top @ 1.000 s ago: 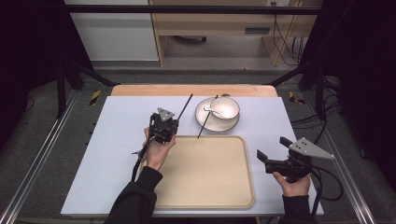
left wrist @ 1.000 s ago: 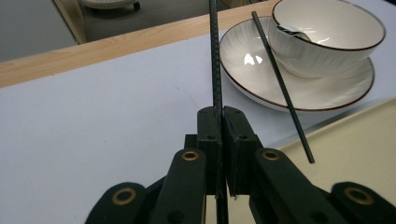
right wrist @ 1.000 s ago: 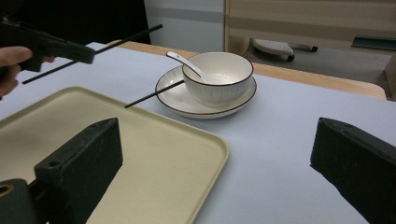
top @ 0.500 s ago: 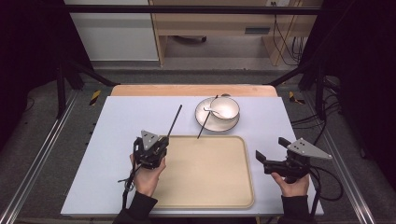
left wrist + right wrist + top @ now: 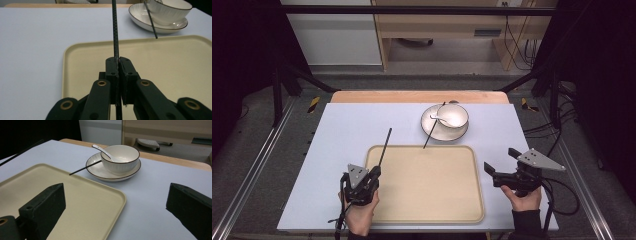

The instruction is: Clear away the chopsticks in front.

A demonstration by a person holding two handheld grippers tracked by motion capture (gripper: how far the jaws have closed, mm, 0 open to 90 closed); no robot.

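Note:
My left gripper [image 5: 375, 173] is shut on a black chopstick [image 5: 385, 145] at the left edge of the beige tray [image 5: 427, 200]; the stick points away from me over the table. In the left gripper view the jaws [image 5: 118, 62] pinch this chopstick [image 5: 115, 30] upright between them. A second black chopstick [image 5: 432, 129] leans on the white plate [image 5: 434, 132], its lower tip at the tray's far rim. The plate carries a white bowl [image 5: 454, 115] with a white spoon [image 5: 438, 119]. Right of the tray, my right gripper [image 5: 499, 161] is open, with nothing between its jaws [image 5: 116, 195].
A pale blue mat [image 5: 337, 135] covers the table, and a strip of wood [image 5: 412, 96] shows at its far edge. Metal rails [image 5: 257, 165] run along both sides. Cables [image 5: 562, 200] trail from the right gripper. The tray's inside is bare.
My left gripper has pulled back toward me with the chopstick, from beside the bowl to the tray's left front part. The right gripper has hardly moved.

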